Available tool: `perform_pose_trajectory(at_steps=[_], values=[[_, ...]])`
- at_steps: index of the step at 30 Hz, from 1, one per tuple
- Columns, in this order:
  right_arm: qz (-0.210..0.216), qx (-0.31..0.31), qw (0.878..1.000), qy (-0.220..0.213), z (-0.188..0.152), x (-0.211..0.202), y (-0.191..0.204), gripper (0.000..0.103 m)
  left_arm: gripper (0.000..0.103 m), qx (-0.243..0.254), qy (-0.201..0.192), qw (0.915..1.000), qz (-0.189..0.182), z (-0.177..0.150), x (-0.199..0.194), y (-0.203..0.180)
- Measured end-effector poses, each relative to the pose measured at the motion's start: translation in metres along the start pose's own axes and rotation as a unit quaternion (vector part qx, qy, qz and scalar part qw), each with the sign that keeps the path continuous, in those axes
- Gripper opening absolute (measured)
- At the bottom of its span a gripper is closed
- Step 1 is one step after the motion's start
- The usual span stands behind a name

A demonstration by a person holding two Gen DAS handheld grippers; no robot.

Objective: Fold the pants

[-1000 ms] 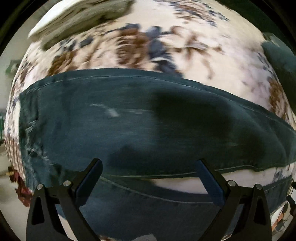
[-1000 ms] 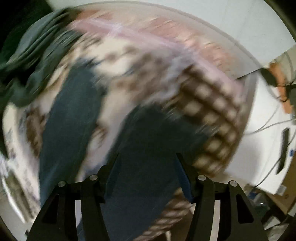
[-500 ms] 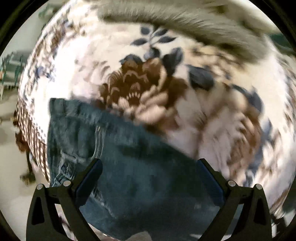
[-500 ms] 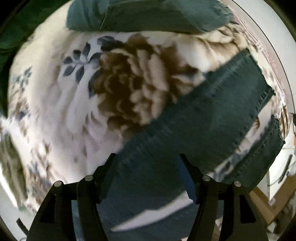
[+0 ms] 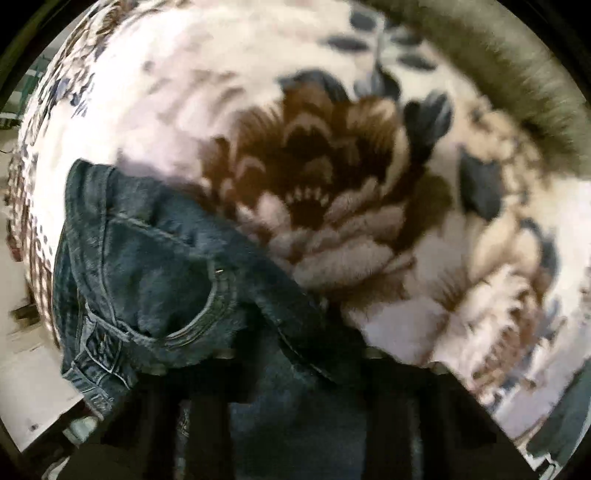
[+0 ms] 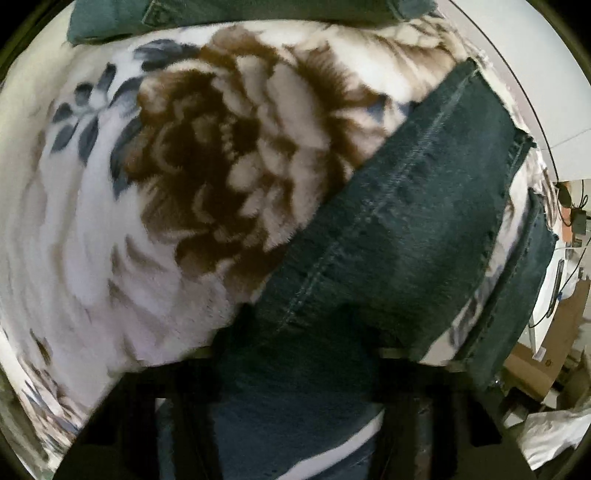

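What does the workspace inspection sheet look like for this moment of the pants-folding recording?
Surface: floral blanket, cream with brown flowers and blue leaves, covers the work area.
Job's things: dark jeans lie on the blanket; waistband and front pocket show in the left view, the leg hems in the right view.
Clutter: a folded teal garment at the far edge; a grey-green furry item at upper right of the left view.
Grippers: left gripper and right gripper sit low over the denim; fingers dark and blurred, jaw state unclear.
Cables: wires beyond the blanket, right side.
Surroundings: cardboard box, white wall.
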State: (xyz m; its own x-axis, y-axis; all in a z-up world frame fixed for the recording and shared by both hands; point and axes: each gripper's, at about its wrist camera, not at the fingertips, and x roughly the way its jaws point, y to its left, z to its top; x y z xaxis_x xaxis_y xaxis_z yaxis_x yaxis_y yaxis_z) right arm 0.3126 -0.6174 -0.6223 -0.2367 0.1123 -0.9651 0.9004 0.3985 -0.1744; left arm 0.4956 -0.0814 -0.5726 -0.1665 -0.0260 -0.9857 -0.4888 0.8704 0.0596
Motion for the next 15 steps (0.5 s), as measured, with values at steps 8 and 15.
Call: perform_pose_trajectory(at_steps=[8, 15], values=[[0.088, -0.059, 0.992, -0.074, -0.047, -0.058, -0.04, 0.009, 0.01, 0.015, -0.089, 0.9839, -0.154, -0.068, -0.062, 0.078], [0.121, -0.09, 0.983, -0.105, -0.131, -0.043, -0.169, 0.008, 0.01, -0.025, -0.075, 0.9826, -0.168, -0.186, -0.034, 0.165]])
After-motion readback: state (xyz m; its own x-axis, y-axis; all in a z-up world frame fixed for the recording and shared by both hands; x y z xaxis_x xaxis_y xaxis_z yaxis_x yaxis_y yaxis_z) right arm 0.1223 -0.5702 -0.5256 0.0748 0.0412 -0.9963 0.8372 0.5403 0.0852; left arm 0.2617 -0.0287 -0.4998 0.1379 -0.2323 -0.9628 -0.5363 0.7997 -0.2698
